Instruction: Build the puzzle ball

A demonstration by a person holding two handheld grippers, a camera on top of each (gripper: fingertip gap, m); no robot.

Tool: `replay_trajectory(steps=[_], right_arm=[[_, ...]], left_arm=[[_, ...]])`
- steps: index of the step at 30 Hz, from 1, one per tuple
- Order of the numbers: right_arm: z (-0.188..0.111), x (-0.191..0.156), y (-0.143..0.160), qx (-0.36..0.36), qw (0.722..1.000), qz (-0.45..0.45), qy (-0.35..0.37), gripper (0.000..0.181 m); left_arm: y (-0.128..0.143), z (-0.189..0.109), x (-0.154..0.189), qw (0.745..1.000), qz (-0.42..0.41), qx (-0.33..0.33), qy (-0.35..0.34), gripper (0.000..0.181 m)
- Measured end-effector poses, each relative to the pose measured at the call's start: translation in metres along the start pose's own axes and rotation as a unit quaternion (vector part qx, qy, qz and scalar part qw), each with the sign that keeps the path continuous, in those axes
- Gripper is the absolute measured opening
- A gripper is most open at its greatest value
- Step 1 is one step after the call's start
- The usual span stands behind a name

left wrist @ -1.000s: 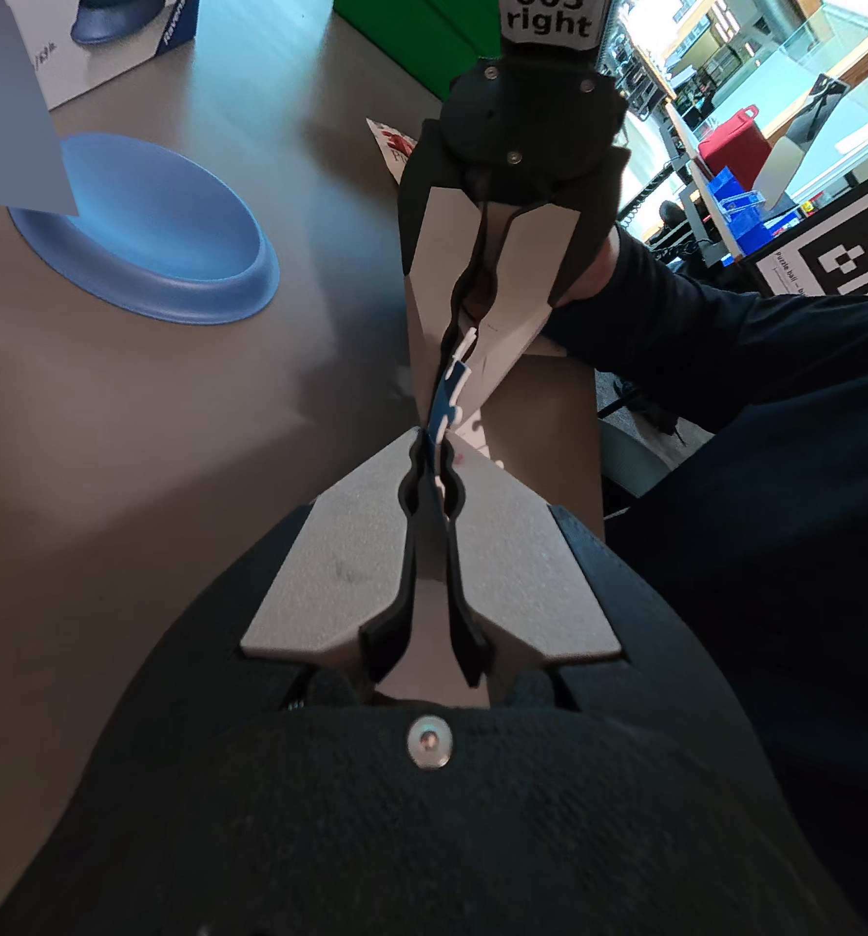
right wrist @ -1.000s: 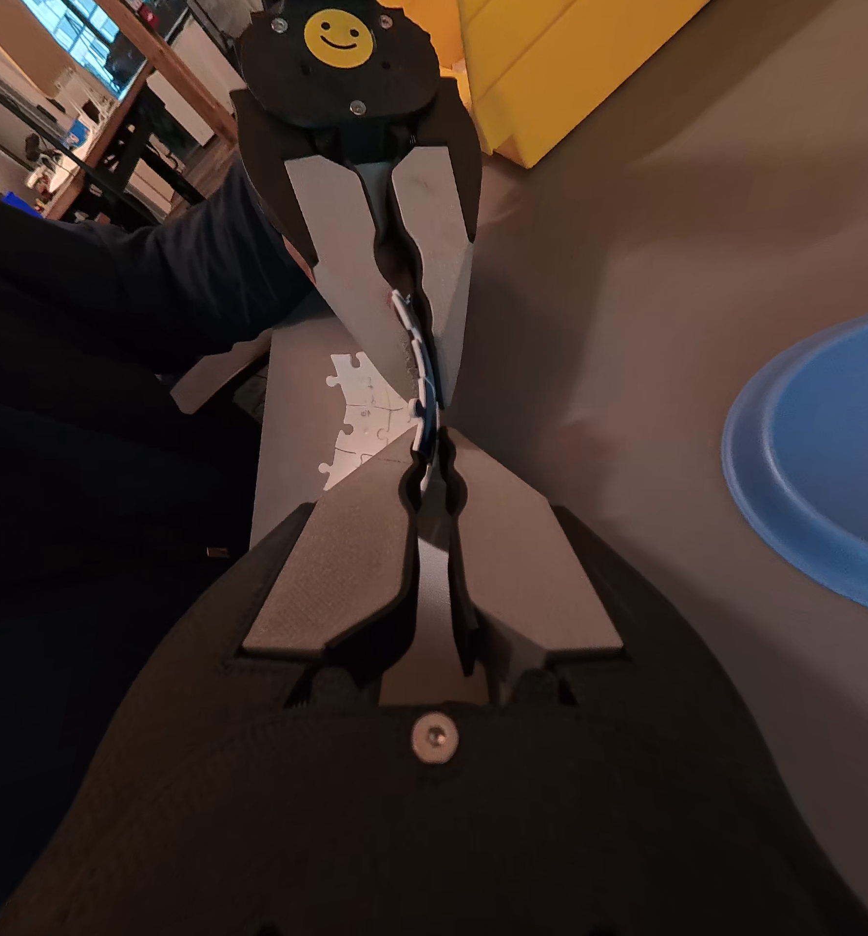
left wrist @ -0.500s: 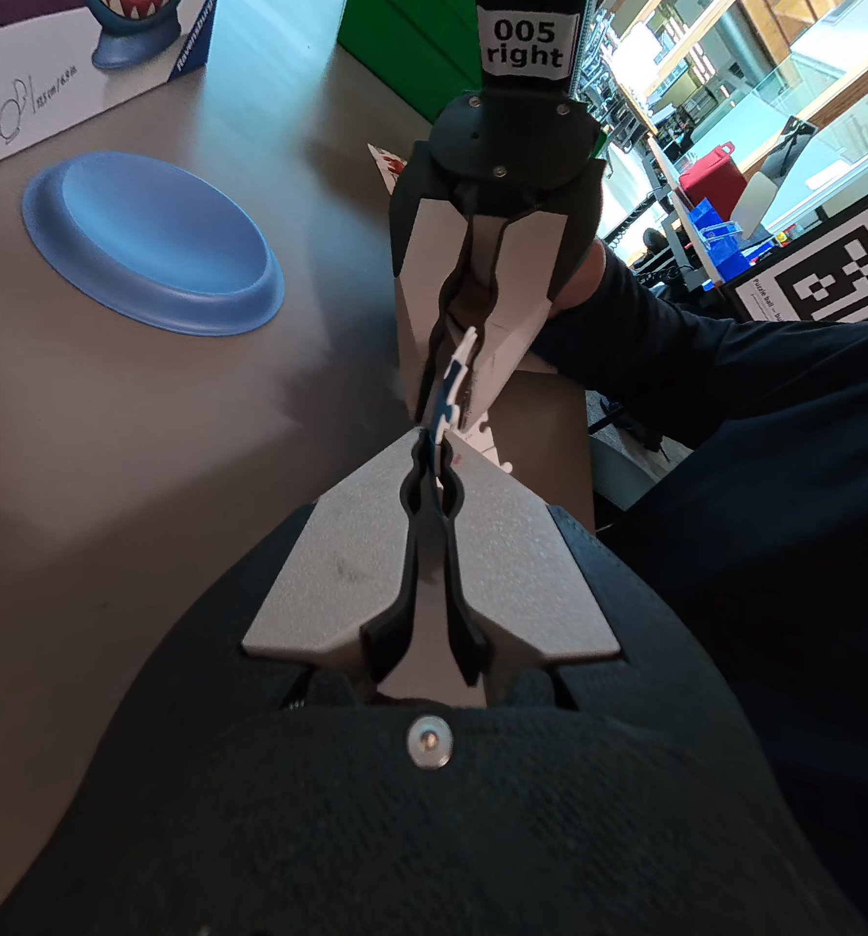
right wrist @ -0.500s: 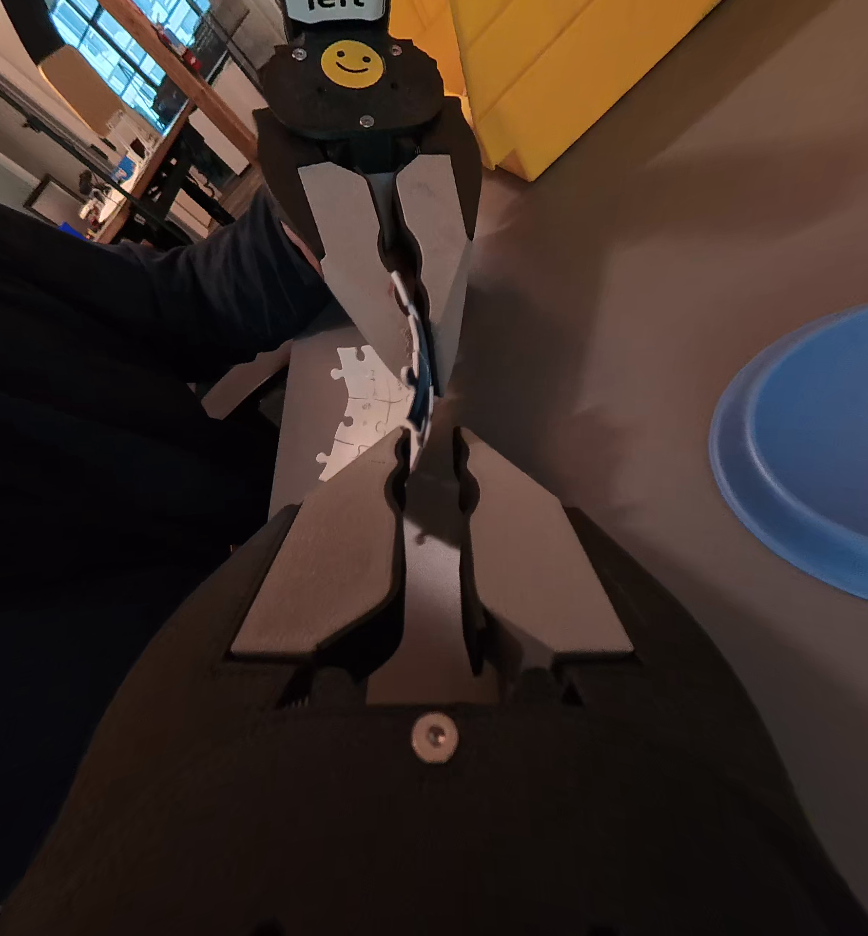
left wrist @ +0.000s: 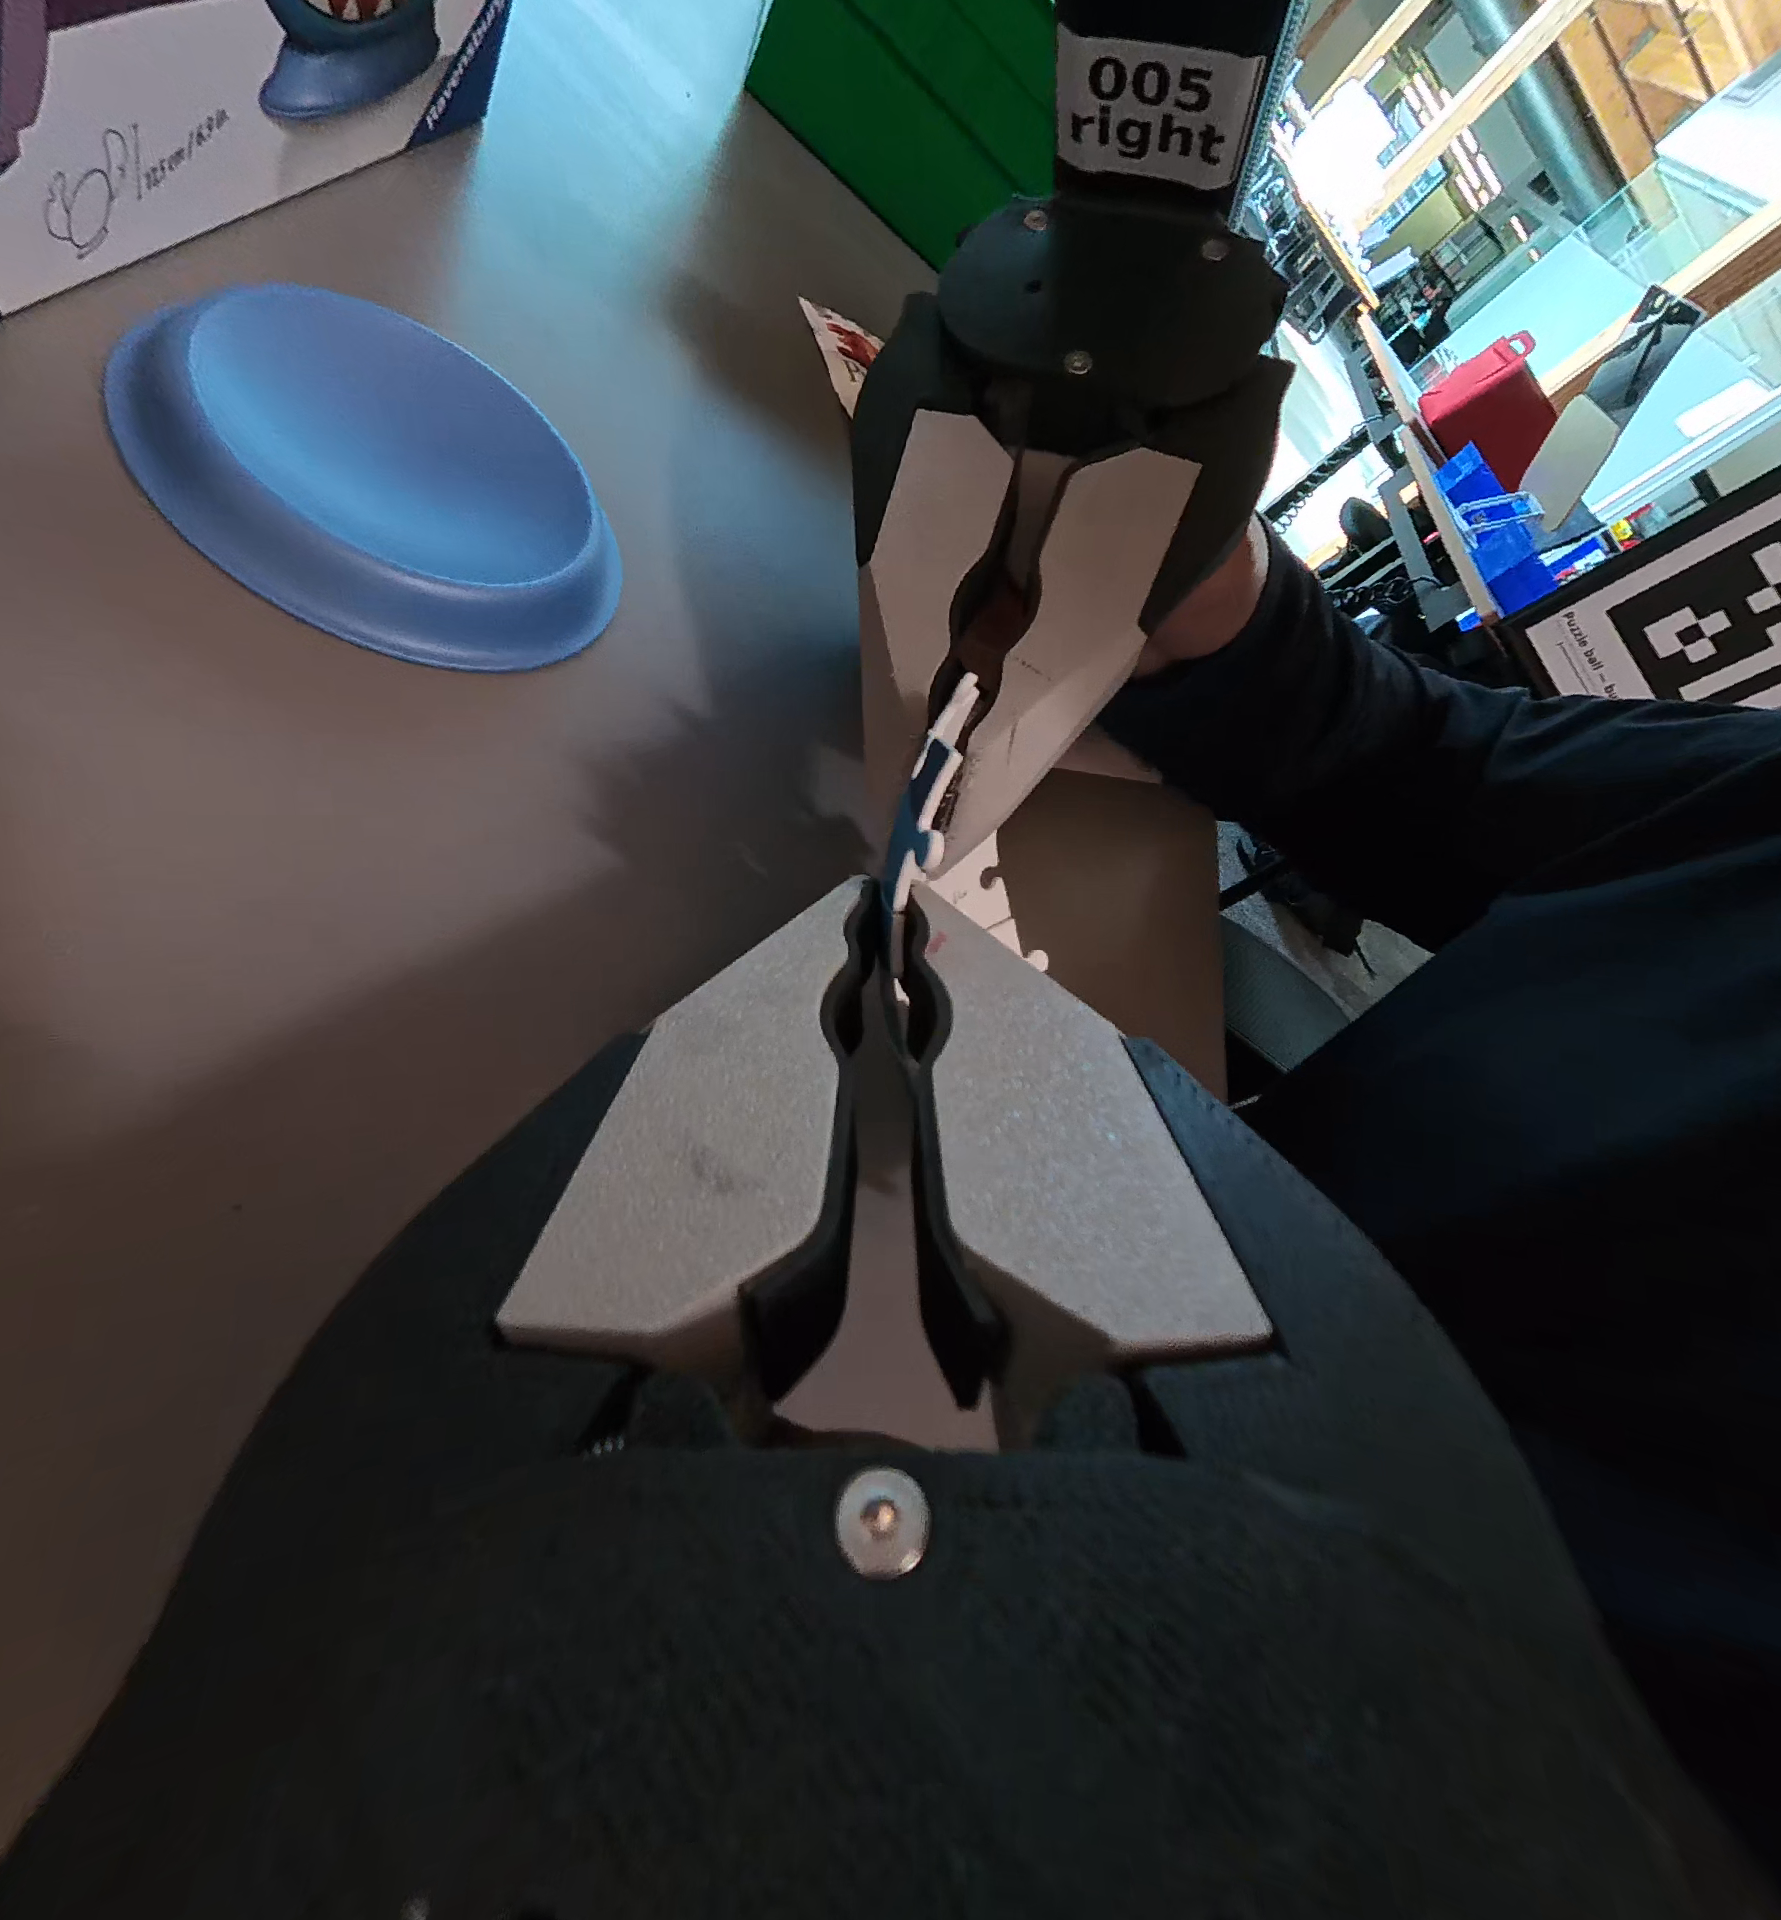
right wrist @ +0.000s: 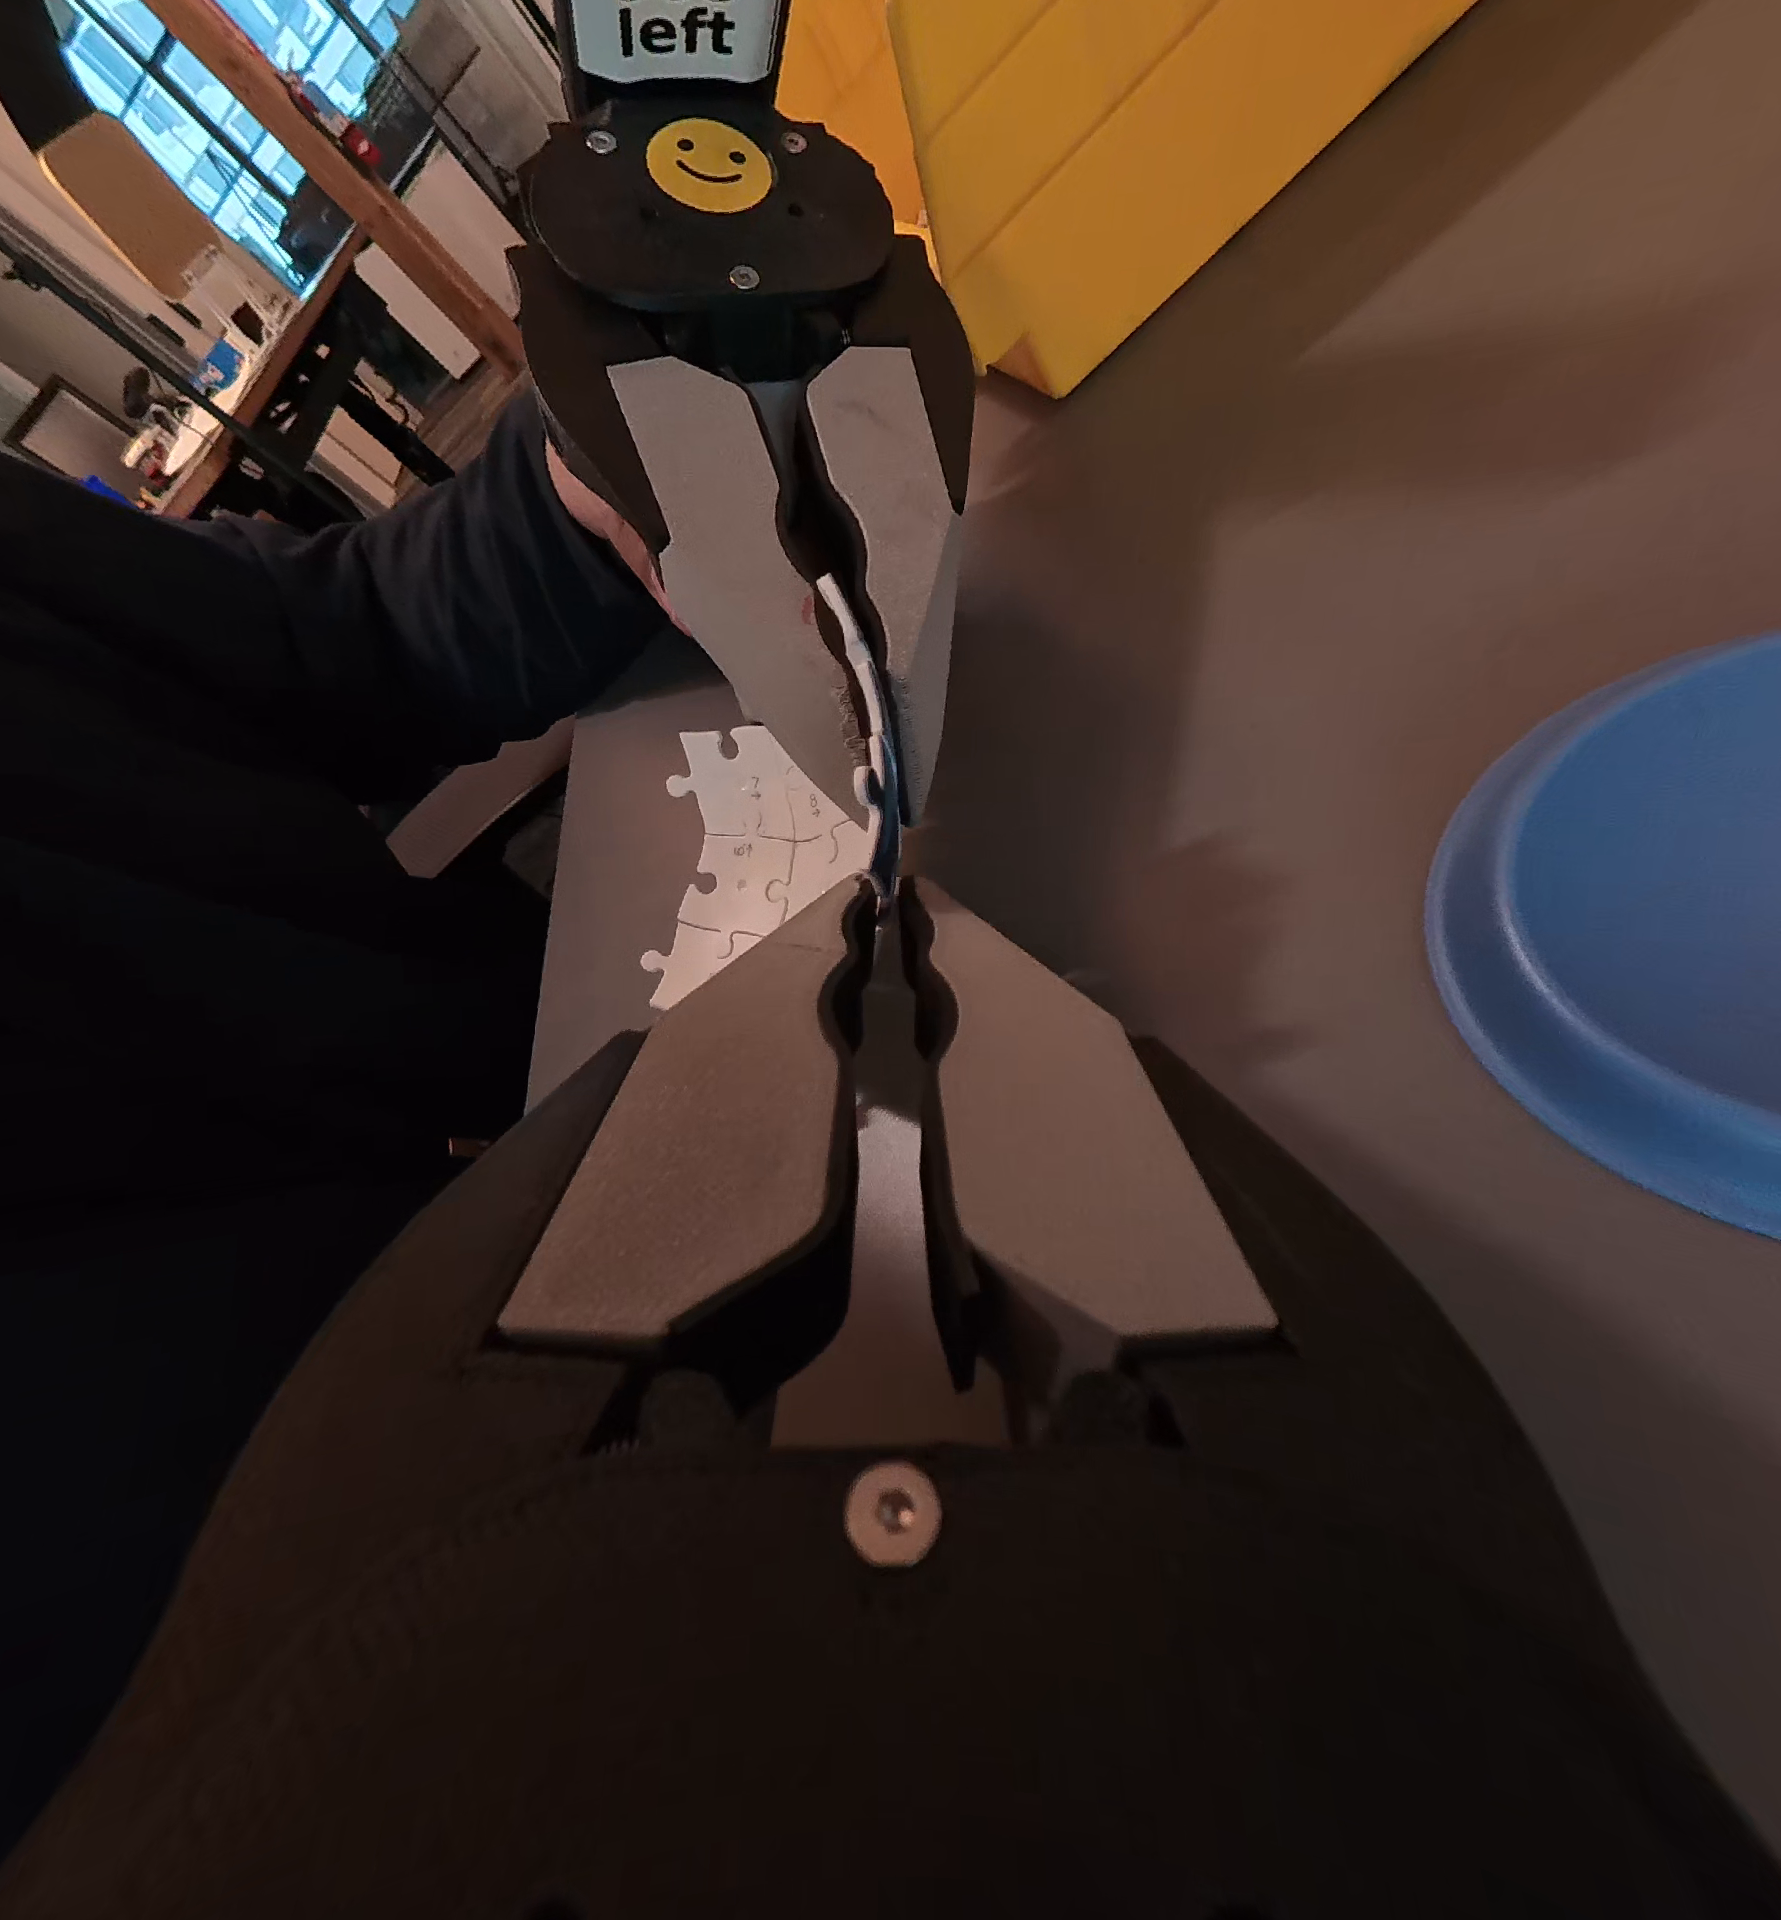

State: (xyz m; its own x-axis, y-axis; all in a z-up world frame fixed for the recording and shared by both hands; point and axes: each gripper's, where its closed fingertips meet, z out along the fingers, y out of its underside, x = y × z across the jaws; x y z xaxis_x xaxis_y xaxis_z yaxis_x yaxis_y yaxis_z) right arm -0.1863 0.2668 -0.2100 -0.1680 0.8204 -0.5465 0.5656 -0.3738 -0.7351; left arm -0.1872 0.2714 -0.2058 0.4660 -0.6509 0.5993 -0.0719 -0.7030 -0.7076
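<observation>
Two hand-held tools meet tip to tip above a grey-brown worktop (left wrist: 242, 935), both clenched on one curved strip of joined puzzle pieces (left wrist: 930, 790), blue on one face and white on the other. In the left wrist view, the left tool (left wrist: 888, 914) fills the lower frame and pinches the strip's near end, while the right tool (left wrist: 953, 769) reaches down from the upper centre of the frame and grips the far end. The right wrist view mirrors this: the right tool (right wrist: 881, 899) sits low in the frame, and the left tool (right wrist: 881, 790), bearing a yellow smiley sticker (right wrist: 710, 166), comes in from the top with the puzzle pieces (right wrist: 870, 686) arching between them.

Dark sleeves (left wrist: 1488, 779) and the tool bodies hide much of the worktop's near edge. A blue dish-shaped stand (left wrist: 366, 478) rests at the upper left of the left wrist view and at the right edge (right wrist: 1675, 914) of the other. A printed box (left wrist: 138, 135) and a green bin (left wrist: 886, 114) line the top; a yellow bin (right wrist: 1125, 156) shows in the upper right of the right wrist view.
</observation>
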Motion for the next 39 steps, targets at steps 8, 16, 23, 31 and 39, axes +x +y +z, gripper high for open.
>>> replay_trajectory(steps=[8, 16, 23, 31, 39], right_arm=[[-0.001, 0.007, -0.012, 0.041, 0.999, 0.028, 0.008, 0.001], [-0.002, 0.012, -0.021, 0.073, 0.996, 0.034, 0.025, 0.0], [-0.001, 0.011, -0.024, 0.085, 0.995, 0.048, 0.02, 0.0], [-0.002, 0.007, -0.025, 0.089, 0.995, 0.055, 0.001, 0.0], [-0.005, 0.01, -0.025, 0.081, 0.995, 0.016, 0.049, 0.0]], left_arm=[[-0.009, -0.005, -0.007, 0.999, -0.035, 0.032, -0.005, 0.0], [-0.018, -0.009, -0.011, 0.997, -0.053, 0.061, -0.011, 0.0], [-0.019, -0.012, -0.01, 0.996, -0.054, 0.064, -0.003, 0.0], [-0.021, -0.013, -0.003, 0.996, -0.051, 0.068, 0.026, 0.004], [-0.024, -0.009, -0.007, 0.996, -0.03, 0.08, -0.005, 0.002]])
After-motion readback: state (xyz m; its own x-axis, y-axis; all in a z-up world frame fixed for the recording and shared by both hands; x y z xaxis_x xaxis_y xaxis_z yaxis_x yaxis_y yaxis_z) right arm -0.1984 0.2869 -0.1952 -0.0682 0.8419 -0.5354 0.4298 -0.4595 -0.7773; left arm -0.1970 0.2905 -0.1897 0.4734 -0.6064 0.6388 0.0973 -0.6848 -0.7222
